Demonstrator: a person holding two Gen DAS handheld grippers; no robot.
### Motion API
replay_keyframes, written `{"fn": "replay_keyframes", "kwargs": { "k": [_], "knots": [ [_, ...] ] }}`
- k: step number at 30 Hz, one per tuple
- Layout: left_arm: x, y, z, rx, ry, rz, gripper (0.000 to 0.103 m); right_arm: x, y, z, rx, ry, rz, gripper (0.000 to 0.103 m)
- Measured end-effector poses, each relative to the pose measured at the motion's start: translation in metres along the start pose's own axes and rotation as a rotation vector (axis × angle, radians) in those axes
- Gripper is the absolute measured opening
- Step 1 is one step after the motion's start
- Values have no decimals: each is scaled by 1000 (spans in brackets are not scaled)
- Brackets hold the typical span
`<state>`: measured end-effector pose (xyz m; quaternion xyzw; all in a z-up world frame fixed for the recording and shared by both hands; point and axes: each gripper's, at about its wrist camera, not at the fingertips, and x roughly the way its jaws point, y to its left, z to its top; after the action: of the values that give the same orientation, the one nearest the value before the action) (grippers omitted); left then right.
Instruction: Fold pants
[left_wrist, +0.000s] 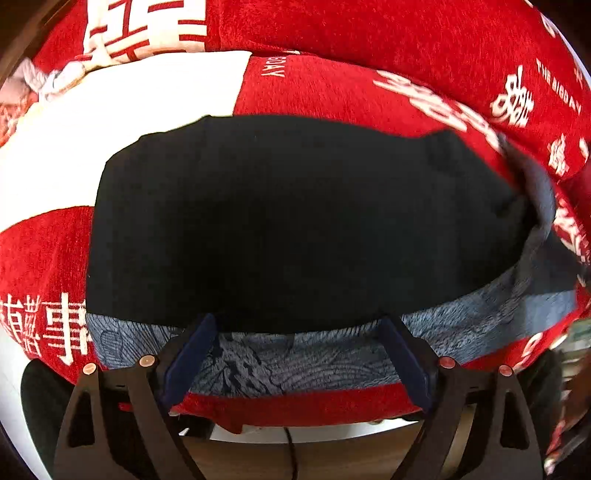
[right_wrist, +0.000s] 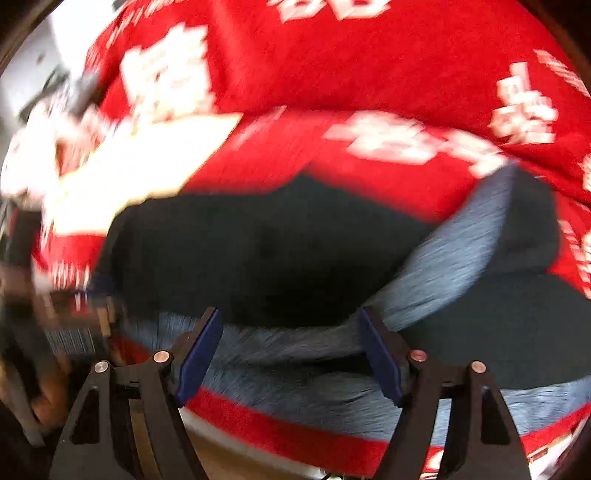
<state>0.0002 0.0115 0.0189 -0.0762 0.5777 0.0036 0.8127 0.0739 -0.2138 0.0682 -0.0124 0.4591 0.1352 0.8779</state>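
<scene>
The pants (left_wrist: 288, 221) lie folded on a red cover, a broad black outer layer over a blue-grey patterned underside (left_wrist: 277, 358) that shows along the near edge. My left gripper (left_wrist: 297, 332) hovers over that near edge, open, with nothing between its blue pads. In the blurred right wrist view the same pants (right_wrist: 266, 251) fill the middle, and a blue-grey flap (right_wrist: 461, 251) stands turned up at the right. My right gripper (right_wrist: 291, 328) is open above the near blue-grey band, its pads clear of the cloth.
The red cover with white characters (left_wrist: 369, 40) spreads all around, with a white panel (left_wrist: 129, 107) at the left. Its near edge (left_wrist: 295, 406) drops to a wooden floor. Blurred clutter (right_wrist: 48, 110) lies at the far left in the right wrist view.
</scene>
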Motion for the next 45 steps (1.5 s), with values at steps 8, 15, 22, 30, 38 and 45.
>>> {"fn": "replay_keyframes", "kwargs": {
  "k": [8,15,22,30,38,45],
  "knots": [
    [5,-5,0,20,4,26,98,48,-109,110,302,82,-394,94],
    [9,-9,4,22,10,29,98,143,-145,104,279,465,-496,81],
    [1,-5,7,17,20,-7,98,20,-155,67,389,159,-385,7],
    [-29,-34,16,109,-42,-96,98,-66,-197,-82,583,29,-378,7],
    [-5,-75,22,183,41,-90,98,-67,-242,-134,664,-38,-202,43],
    [0,-81,20,185,67,-53,98,-83,-324,-157,861,-244,-95,78]
  ]
}}
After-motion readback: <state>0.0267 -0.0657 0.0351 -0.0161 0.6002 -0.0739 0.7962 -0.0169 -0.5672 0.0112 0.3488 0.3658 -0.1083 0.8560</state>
